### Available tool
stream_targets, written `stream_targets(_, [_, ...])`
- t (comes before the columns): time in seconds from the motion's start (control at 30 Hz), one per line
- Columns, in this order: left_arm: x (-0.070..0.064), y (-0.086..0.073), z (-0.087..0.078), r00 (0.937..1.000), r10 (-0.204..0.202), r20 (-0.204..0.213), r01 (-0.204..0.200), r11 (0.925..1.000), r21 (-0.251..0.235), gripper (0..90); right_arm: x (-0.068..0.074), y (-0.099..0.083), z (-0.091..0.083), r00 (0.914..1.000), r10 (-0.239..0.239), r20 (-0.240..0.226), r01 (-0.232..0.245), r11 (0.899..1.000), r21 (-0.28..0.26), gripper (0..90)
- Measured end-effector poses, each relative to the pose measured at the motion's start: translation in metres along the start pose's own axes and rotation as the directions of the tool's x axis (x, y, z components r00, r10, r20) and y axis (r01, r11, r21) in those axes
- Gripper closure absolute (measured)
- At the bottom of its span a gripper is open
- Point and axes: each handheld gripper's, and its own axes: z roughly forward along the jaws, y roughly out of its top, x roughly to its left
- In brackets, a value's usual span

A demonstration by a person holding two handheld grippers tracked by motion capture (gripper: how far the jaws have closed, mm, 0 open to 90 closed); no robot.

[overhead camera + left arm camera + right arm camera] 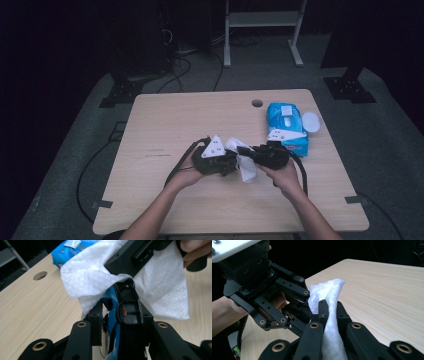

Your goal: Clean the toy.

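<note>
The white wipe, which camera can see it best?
The left gripper view: the white wipe spreads wide there, draped over the right gripper. The right gripper view shows it as a narrow strip pinched between the jaws. The high view shows a small white patch between both grippers.

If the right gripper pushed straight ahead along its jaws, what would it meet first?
Probably the left gripper: it sits directly ahead, close beyond the white wipe that the right gripper pinches; the exact gap is unclear.

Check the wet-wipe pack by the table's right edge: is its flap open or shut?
Open. In the high view the wet-wipe pack has its round white flap swung out to the side, off the pack's top.
</note>
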Motion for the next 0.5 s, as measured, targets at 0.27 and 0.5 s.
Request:
stream_targets(0.27, [0.009,-0.024,-0.026,0.9984,-0.038,-0.043,0.037,0.9992,-0.017,65.0,0.001,-0.004,0.036,0.9997,-0.02,-0.009,0.021,0.998,0.053,86.3])
stream_targets(0.5, [0.017,-0.045,-0.042,0.9942,-0.087,-0.064,0.085,0.996,-0.026,64.6,-0.001,-0.011,0.063,0.9993,-0.034,0.014,0.032,0.994,0.1,86.3])
